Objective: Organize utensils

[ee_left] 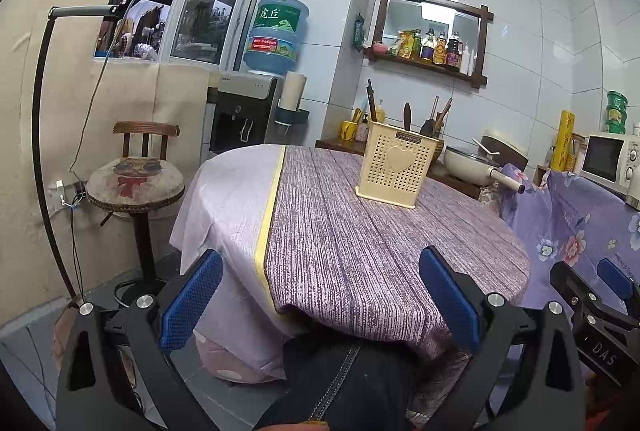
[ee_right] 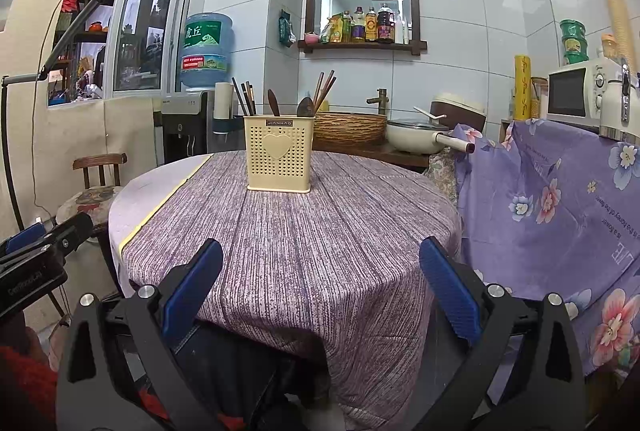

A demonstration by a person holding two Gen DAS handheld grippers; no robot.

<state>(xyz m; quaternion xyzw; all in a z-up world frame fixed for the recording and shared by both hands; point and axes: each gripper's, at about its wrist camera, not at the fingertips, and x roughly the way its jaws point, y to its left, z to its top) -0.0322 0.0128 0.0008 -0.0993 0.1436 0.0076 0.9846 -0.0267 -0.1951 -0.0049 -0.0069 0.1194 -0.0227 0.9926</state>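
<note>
We see a white-tiled kitchen with a round table [ee_right: 304,231] under a purple striped cloth. At our twelve o'clock, toward the table's far side, stands the cream utensil holder [ee_right: 279,155] with a heart on its front; chopsticks [ee_right: 245,98] and wooden spoons [ee_right: 305,108] stick up out of it. Behind it, at one o'clock, a cream pan [ee_right: 416,139] rests on the counter. Our left gripper [ee_left: 320,295] hangs at six o'clock over the table's near edge, its blue pads spread wide with nothing between them. Our right gripper [ee_right: 320,287] sits likewise, jaws wide apart and empty.
</note>
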